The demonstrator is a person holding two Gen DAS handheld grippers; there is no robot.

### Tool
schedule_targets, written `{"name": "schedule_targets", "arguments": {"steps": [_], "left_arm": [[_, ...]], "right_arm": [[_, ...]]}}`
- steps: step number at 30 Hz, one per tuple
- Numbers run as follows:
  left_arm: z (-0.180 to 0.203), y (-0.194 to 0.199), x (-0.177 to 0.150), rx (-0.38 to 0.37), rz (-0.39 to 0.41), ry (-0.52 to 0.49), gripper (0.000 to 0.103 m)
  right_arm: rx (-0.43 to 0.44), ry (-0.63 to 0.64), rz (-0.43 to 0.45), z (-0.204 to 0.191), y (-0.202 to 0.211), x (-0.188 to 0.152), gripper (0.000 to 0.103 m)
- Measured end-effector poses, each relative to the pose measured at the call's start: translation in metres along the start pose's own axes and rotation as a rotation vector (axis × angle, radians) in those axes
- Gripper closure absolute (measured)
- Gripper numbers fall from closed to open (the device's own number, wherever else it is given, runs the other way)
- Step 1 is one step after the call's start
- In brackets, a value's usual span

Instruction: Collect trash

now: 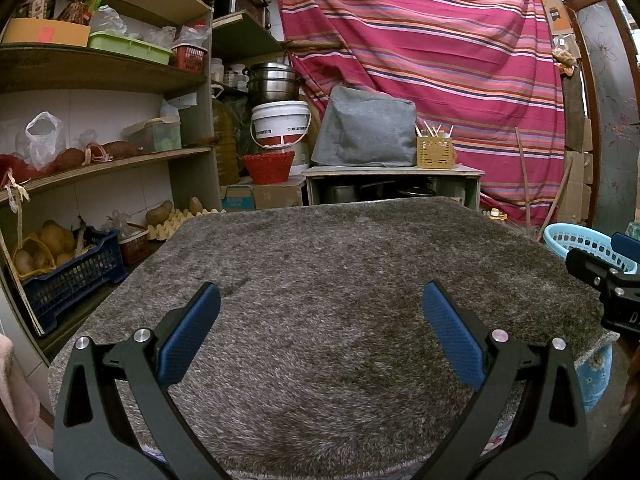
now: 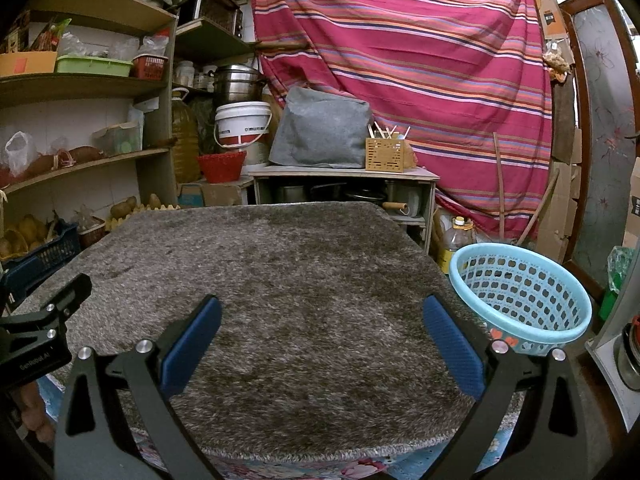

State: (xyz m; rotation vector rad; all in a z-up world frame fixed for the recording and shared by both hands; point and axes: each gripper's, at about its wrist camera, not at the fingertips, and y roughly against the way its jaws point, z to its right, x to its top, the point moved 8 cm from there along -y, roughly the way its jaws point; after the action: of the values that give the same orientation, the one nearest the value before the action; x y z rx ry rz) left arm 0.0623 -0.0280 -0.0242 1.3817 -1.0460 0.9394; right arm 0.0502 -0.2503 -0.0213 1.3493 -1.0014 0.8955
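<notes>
Hovering over the shaggy grey surface (image 1: 320,280), left gripper (image 1: 320,334) and right gripper (image 2: 322,340) both spread apart, holding nothing. No trash visible anywhere on it; blue basket (image 2: 520,292) waiting just beside its right edge. Probably start or finish; next calls for spotting litter.

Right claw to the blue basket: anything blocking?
Nothing visible. The right claw is open over the grey shaggy mat, and the light blue basket sits just off the mat's right edge, empty as far as visible. No trash shows on the mat.
</notes>
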Motion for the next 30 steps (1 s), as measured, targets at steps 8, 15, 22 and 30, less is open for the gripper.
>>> {"name": "schedule_targets", "arguments": {"steps": [8,15,22,30], "left_arm": [[0.0,-0.0001,-0.0005,-0.001,-0.002,-0.001,0.005],[0.0003,0.0006,0.0,0.001,-0.001,-0.002,0.005],[0.0,0.0007,0.0002,0.0,-0.001,-0.001,0.005],[0.0007,0.0009,0.0006,-0.001,-0.002,-0.004,0.005]], "right_arm": [[0.0,-0.001,-0.001,0.0,-0.0002,-0.0001,0.004],[0.003,-0.003,-0.001,-0.0023,-0.0007,0.0001,0.004],[0.003,-0.004,-0.001,-0.0028,-0.0011,-0.0002,0.004],[0.003,-0.004,-0.001,-0.0022,-0.001,0.0,0.004]]}}
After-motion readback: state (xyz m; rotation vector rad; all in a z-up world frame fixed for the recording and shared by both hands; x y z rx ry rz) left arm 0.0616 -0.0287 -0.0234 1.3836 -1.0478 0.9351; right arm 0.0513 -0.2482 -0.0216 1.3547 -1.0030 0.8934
